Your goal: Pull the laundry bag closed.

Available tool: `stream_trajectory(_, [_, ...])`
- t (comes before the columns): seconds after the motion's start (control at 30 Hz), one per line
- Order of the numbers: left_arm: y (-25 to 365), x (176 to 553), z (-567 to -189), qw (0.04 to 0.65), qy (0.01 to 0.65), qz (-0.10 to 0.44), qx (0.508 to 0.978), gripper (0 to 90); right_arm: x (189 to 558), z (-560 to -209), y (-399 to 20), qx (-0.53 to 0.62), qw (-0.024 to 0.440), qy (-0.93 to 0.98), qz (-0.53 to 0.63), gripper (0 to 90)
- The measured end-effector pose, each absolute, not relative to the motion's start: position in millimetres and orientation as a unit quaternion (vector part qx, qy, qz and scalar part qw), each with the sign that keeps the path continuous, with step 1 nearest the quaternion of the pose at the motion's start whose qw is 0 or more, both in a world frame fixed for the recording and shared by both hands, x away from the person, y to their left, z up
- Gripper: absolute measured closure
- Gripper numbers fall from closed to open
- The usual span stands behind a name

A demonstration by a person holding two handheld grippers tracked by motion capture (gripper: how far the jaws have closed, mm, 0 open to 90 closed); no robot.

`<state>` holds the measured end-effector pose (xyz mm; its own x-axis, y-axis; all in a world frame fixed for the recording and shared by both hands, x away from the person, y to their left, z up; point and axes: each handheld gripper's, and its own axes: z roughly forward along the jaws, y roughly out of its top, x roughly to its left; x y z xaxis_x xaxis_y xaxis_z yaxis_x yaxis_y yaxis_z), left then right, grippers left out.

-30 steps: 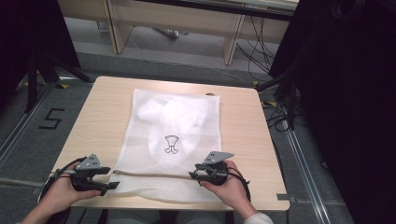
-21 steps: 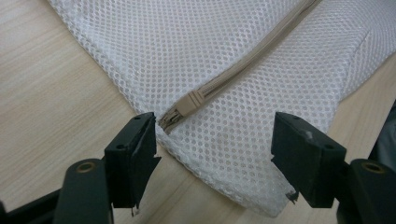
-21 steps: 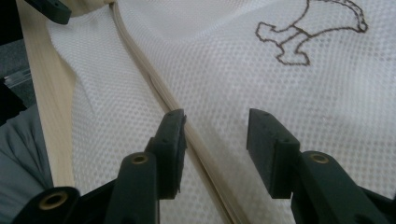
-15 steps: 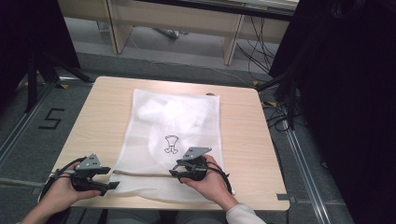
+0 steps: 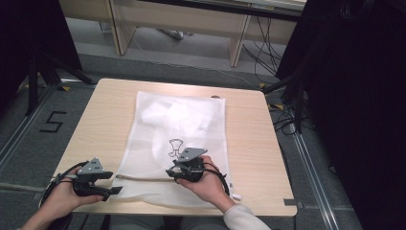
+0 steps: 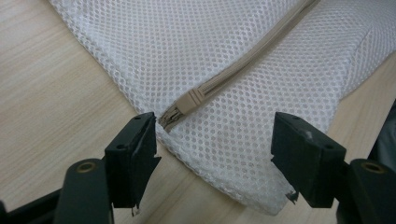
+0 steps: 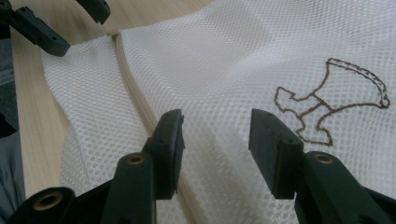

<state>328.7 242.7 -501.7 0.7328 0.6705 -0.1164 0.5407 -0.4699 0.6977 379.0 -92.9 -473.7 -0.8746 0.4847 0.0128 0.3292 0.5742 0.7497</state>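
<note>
A white mesh laundry bag [image 5: 177, 120] lies flat on the wooden table [image 5: 253, 139], with a brown outline logo [image 5: 175, 147] on it. A beige zipper [image 5: 143, 178] runs along its near edge. My left gripper [image 5: 114, 183] rests at the bag's near-left corner, open. In the left gripper view its jaws stand wide on either side of the zipper end [image 6: 187, 100], touching nothing. My right gripper [image 5: 171, 173] hovers over the middle of the bag, open. In the right gripper view its fingertips [image 7: 168, 135] sit just beside the zipper [image 7: 135, 93], with the logo [image 7: 327, 105] to the right.
A small white tag [image 5: 237, 196] lies by the bag's near-right corner. The table's near edge runs just under both hands. Grey floor with a "5" mark [image 5: 52, 122] lies left, cables [image 5: 287, 115] and a dark curtain right, desk legs behind.
My right gripper has slid left along the bag's near edge, from the right side to the middle. The left gripper has stayed put.
</note>
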Motion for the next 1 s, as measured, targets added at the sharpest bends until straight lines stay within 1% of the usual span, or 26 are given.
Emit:
stream_trajectory(0.13, [243.6, 329.4, -501.4, 0.369, 0.347, 0.092, 0.857, 30.9, 380.5, -474.0, -84.5, 0.221, 0.097, 0.884, 0.399, 58.4])
stream_trajectory(0.23, [243.1, 328.6, -502.1, 0.369, 0.355, 0.089, 0.855, 31.0, 380.6, -474.5, -77.4, 0.213, 0.093, 0.889, 0.395, 60.4])
stream_trajectory(0.27, [243.1, 328.5, -502.1, 0.368, 0.355, 0.089, 0.855, 31.1, 380.5, -475.5, -72.8, 0.205, 0.094, 0.892, 0.392, 62.8])
stream_trajectory(0.4, [243.4, 328.5, -502.0, 0.368, 0.354, 0.089, 0.855, 31.1, 378.4, -475.2, -64.4, 0.204, 0.081, 0.896, 0.385, 67.6])
stream_trajectory(0.73, [243.6, 328.6, -501.7, 0.369, 0.35, 0.089, 0.856, 31.3, 378.5, -472.5, -42.9, 0.179, 0.068, 0.907, 0.376, 72.6])
stream_trajectory(1.0, [244.0, 328.9, -501.7, 0.366, 0.348, 0.091, 0.858, 31.4, 379.0, -473.2, -26.4, 0.168, 0.056, 0.911, 0.373, 74.5])
